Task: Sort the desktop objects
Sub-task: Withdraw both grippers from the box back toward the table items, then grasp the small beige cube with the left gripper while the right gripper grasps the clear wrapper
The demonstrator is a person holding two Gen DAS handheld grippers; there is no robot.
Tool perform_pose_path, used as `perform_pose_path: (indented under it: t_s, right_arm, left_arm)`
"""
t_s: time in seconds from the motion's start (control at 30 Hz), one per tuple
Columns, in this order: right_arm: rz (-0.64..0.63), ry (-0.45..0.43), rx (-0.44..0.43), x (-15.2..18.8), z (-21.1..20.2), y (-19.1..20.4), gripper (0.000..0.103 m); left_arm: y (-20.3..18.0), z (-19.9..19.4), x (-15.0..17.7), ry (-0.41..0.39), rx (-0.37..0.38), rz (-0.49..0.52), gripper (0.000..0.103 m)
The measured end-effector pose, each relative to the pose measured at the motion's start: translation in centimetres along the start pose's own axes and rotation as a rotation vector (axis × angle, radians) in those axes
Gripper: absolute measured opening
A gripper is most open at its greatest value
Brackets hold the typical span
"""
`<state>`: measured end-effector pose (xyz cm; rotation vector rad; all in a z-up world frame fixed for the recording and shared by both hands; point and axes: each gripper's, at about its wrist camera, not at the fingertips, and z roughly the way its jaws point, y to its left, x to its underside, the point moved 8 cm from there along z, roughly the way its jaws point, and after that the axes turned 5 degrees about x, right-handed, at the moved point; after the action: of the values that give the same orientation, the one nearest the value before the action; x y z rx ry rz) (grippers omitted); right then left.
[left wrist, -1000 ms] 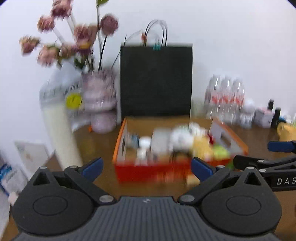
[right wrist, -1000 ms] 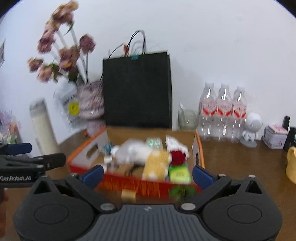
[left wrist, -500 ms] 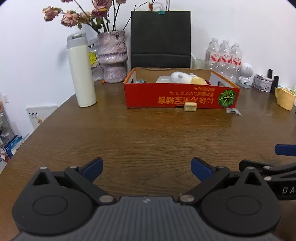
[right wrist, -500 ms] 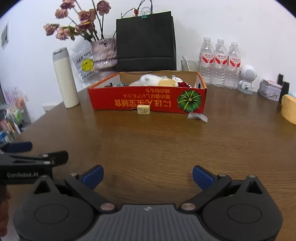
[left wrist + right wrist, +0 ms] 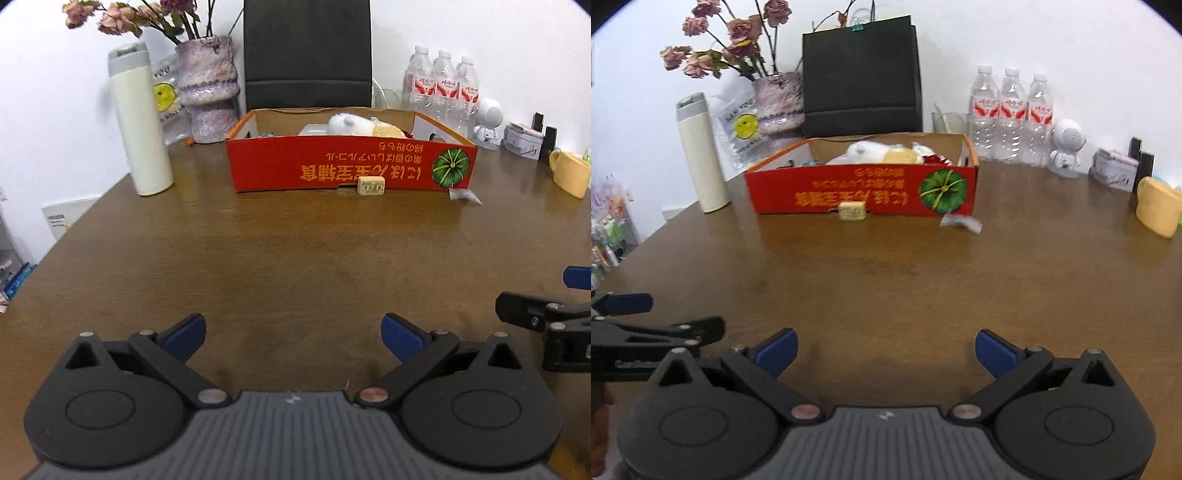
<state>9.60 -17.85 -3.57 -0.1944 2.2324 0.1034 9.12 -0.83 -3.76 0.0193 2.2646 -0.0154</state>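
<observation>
From the left wrist camera, the left gripper [image 5: 291, 334] hangs low over the near part of the brown table [image 5: 295, 258], its blue-tipped fingers [image 5: 184, 332] spread wide with nothing between them. The red box [image 5: 347, 166] stands well beyond it, toward the far side of the table. A small tan block [image 5: 371, 185] sits on the table touching or just in front of the box's front wall, and a small clear packet [image 5: 463, 195] lies just off the box's front right corner. A white plush toy [image 5: 351, 123] and other things lie inside the box. Left of the box stands a tall white flask [image 5: 140, 122]; behind it a black bag [image 5: 308, 55]; to its right, water bottles [image 5: 443, 88] and a yellow mug [image 5: 570, 173]. The right gripper [image 5: 546, 314] shows at the right edge.

From the right wrist camera, the right gripper [image 5: 886, 350] is likewise spread wide and empty, well short of the box [image 5: 862, 192]. The block [image 5: 852, 211] sits against the box's front wall; the packet [image 5: 960, 221] lies by its right front corner. The left gripper [image 5: 646, 325] shows at the left edge, far nearer than the box.
</observation>
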Motion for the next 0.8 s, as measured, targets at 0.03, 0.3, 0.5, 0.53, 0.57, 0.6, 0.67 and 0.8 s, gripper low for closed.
perform_pose_path:
  t_s: [0.03,0.3,0.5,0.53,0.57,0.6,0.67,0.8]
  right_arm:
    - [-0.009,-0.004,0.014,-0.4,0.7,-0.4,0.103]
    - [-0.030,-0.048,0.007,-5.8,7.1,-3.2,0.090]
    - [0.090,0.001,0.004,-9.6,13.7,-6.7,0.075]
    - [0.098,0.009,0.006,-9.9,14.6,-6.9,0.071]
    - [0.096,0.020,0.022,-10.0,15.4,-7.1,0.062]
    - [0.093,0.030,0.044,-10.1,16.1,-7.2,0.055]
    - [0.077,0.017,0.050,-10.1,16.8,-7.1,0.055]
    - [0.003,0.007,0.063,-9.9,16.9,-6.3,0.038]
  left_arm:
    - [-0.1,0.7,-0.5,-0.003,0.018,-0.007,0.103]
    - [-2.4,7.5,-6.6,-0.033,0.159,-0.016,0.089]
    - [-4.4,12.8,-10.7,-0.022,0.203,0.000,0.056]
    - [-4.4,13.4,-11.0,-0.020,0.211,-0.015,0.054]
    - [-4.4,14.0,-11.2,-0.016,0.216,-0.029,0.053]
    - [-4.4,14.5,-11.3,-0.014,0.220,-0.038,0.050]
    - [-4.5,15.4,-11.5,-0.019,0.220,-0.046,0.048]
    - [-4.9,16.3,-11.7,-0.029,0.226,-0.058,0.047]
